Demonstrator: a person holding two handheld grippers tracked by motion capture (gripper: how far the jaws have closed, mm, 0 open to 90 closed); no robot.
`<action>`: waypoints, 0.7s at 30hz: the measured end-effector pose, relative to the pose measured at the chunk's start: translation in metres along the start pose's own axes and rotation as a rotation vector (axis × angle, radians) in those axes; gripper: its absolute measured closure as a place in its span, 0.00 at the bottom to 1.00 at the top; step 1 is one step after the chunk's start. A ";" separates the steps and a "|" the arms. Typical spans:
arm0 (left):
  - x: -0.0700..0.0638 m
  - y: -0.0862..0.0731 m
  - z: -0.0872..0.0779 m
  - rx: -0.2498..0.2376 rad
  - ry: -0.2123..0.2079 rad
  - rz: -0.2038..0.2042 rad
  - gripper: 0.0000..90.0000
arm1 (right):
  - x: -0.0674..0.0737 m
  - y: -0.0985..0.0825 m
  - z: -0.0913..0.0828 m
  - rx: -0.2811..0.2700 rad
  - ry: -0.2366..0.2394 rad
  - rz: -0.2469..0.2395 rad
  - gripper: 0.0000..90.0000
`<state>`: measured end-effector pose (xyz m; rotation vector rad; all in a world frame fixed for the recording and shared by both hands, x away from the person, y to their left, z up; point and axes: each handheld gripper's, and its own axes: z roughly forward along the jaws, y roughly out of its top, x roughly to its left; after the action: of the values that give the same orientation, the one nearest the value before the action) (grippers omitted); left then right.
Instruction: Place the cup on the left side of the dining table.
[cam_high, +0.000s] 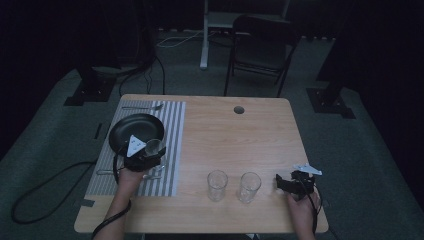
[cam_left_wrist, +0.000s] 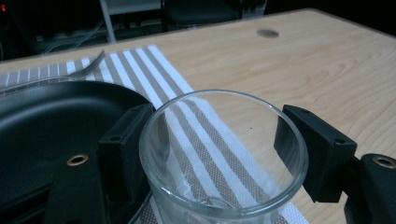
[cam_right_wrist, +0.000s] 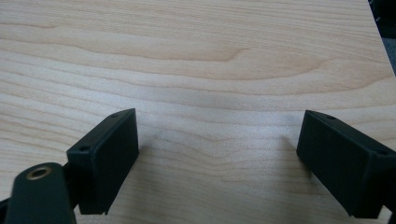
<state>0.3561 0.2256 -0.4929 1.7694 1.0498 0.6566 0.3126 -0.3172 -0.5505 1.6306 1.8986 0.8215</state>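
My left gripper (cam_high: 151, 151) is shut on a clear drinking glass (cam_high: 154, 146) over the striped placemat (cam_high: 174, 131), just right of a black plate (cam_high: 131, 128). In the left gripper view the glass (cam_left_wrist: 224, 158) sits upright between both black jaws, its rim touching each, with the plate (cam_left_wrist: 42, 121) to its left and the placemat (cam_left_wrist: 140, 65) behind it. Near the table's front right my right gripper (cam_high: 281, 183) is open and points left over bare wood. In the right gripper view its jaws stand wide apart around nothing, the gripper (cam_right_wrist: 217, 156) low over the tabletop.
Two more empty glasses (cam_high: 217, 185) (cam_high: 249, 186) stand side by side at the front middle, left of my right gripper. A fork (cam_high: 142, 107) lies at the placemat's far edge. A round cable hole (cam_high: 239, 109) is at the back. A chair (cam_high: 260, 50) stands beyond the table.
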 end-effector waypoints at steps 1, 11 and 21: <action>0.000 0.000 0.000 0.001 -0.002 0.004 0.32 | 0.000 0.000 0.000 0.000 0.000 0.000 0.14; -0.002 0.005 -0.002 0.056 0.006 -0.016 0.23 | 0.000 0.000 0.000 0.000 0.000 0.001 0.14; -0.004 0.003 -0.007 0.077 0.034 0.001 0.05 | 0.000 0.000 0.000 0.000 0.000 0.001 0.14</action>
<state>0.3496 0.2252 -0.4870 1.8306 1.1103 0.6569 0.3126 -0.3171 -0.5505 1.6312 1.8981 0.8217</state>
